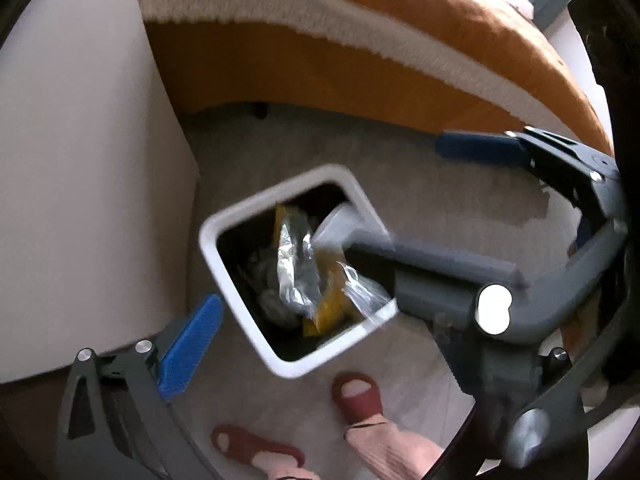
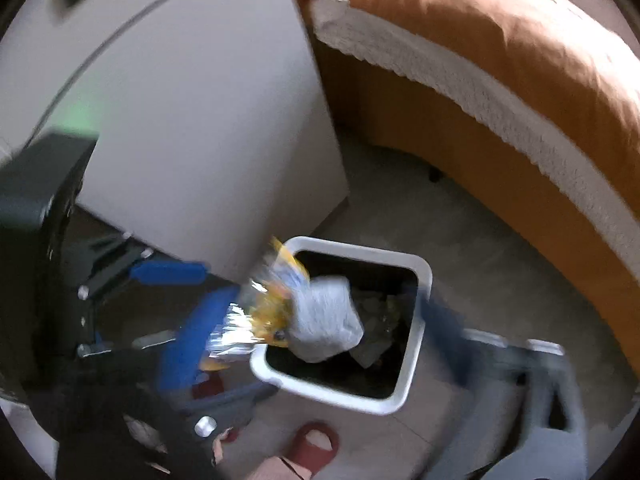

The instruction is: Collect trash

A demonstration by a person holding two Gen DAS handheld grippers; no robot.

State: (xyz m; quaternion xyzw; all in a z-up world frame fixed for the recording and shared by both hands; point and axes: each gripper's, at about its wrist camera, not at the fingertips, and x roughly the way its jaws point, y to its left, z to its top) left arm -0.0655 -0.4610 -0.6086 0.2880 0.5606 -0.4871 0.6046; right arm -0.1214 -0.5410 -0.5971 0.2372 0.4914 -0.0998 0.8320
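Observation:
A white square trash bin [image 1: 240, 216] stands on the floor and holds crumpled trash. A yellow and silver foil snack wrapper [image 1: 300, 280] hangs over its opening, with a white cup-like piece [image 1: 336, 228] beside it. My left gripper [image 1: 324, 228] is open, its blue pads [image 1: 188, 344] spread wide on either side of the bin. In the right wrist view the wrapper [image 2: 276, 308] and a pale crumpled piece [image 2: 328, 320] blur over the bin [image 2: 420, 276]. My right gripper [image 2: 320, 324] is spread wide either side of the wrapper, which looks loose between its blurred fingers.
An orange-covered bed [image 1: 360, 60] with a white mattress edge runs behind the bin. A white cabinet [image 1: 80, 160] stands left of it. Feet in red slippers [image 1: 356, 396] stand on the grey floor [image 1: 440, 200] in front of the bin.

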